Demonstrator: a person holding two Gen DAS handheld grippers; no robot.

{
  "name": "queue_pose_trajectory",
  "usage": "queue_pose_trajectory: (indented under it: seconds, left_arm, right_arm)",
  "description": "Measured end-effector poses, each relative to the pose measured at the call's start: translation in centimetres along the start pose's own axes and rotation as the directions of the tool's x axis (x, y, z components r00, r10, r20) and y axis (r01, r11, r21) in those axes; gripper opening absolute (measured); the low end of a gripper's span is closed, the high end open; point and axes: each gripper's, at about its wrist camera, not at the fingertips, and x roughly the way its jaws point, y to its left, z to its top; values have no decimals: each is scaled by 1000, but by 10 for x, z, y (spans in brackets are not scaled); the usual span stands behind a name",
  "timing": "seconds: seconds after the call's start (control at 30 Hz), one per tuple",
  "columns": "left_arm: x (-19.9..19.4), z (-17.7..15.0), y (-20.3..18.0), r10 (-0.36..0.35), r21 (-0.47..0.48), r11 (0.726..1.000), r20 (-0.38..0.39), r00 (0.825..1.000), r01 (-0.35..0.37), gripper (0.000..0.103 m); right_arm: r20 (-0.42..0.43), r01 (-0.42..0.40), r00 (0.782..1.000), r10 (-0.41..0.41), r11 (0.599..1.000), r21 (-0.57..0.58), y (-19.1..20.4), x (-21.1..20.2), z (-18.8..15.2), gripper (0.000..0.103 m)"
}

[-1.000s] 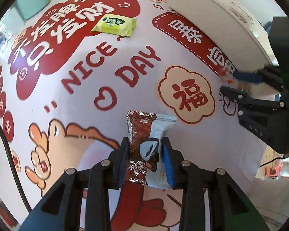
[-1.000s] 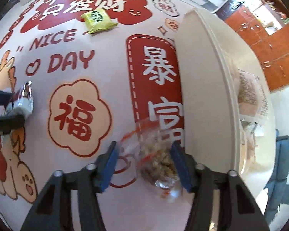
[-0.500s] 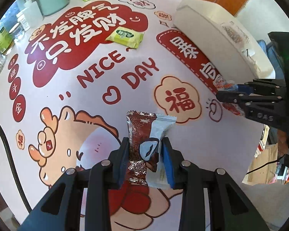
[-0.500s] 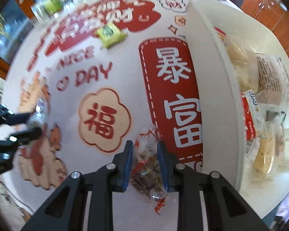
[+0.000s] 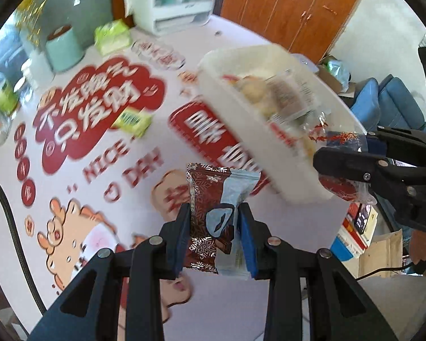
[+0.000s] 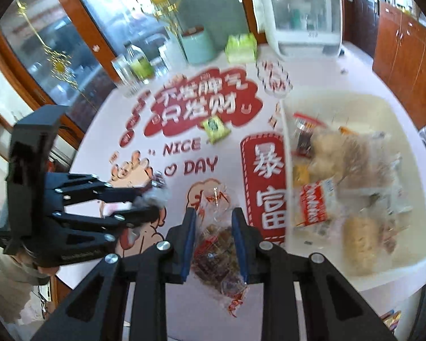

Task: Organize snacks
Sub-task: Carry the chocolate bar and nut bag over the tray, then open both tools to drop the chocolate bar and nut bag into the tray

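Bin (image 6: pixel 286 153) wall stands between right tool (image 6: pixel 213 244) and bin interior

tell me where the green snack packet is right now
The green snack packet lies alone on the tablecloth, just above the word NICE and left of the white bin, beyond both grippers.

The left gripper (image 5: pixel 214 236) consists of matt black plastic links with bright metal pivot pins; its pads are blue, of a smooth rubber-like finish. The brown-and-blue snack packet (image 5: pixel 215 216) is glossy foil film with metallic silver print. The right gripper (image 6: pixel 214 241) has the same construction; the clear snack bag (image 6: pixel 217 253) is thin, crinkled transparent film with red print. The white bin (image 6: pixel 411 267) is smooth, semi-matt plastic. The tablecloth (image 6: pixel 227 153) is a smooth printed sheet with slight sheen. The cabinets (image 5: pixel 284 8) are glossy, varnished wood.
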Motion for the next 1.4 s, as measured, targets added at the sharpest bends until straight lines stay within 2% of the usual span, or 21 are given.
queue_pose_trajectory:
  seconds: [0.13,0.3,0.6,0.77,1.0,1.33,1.37,1.4]
  left_arm:
    - [-4,26,-47,32,24,999,42,999,-33,32]
    - [-1,64,-97,79,6,997,98,992,-80,32]
    - [20,125,-145,155,-39,988,138,978,-151,32]
    - [33,155,-153,205,-80,977,147,968,-195,32]
    - [58,185,-143,250,-137,963,128,960,-233,32]
    - [88,203,-139,291,-160,948,82,953,-276,34]
    - [89,203,-139,296,-161,946,80,952,-281,37]
    - [92,203,-139,299,-159,945,77,951,-284,50]
  right_arm:
    - [68,-2,998,1,1000,1,-28,-37,2,26]
    - [120,-3,993,0,1000,24,-75,-68,3,26]
    - [158,-20,987,9,997,70,-154,-91,12,26]
    - [160,-37,987,24,996,79,-176,-93,19,26]
    - [156,-54,987,39,995,89,-192,-89,32,27]
    - [138,-33,990,15,991,127,-209,-74,55,27]
    - [137,-35,990,16,990,136,-211,-73,56,27]
    - [136,-34,991,15,989,142,-213,-72,58,27]
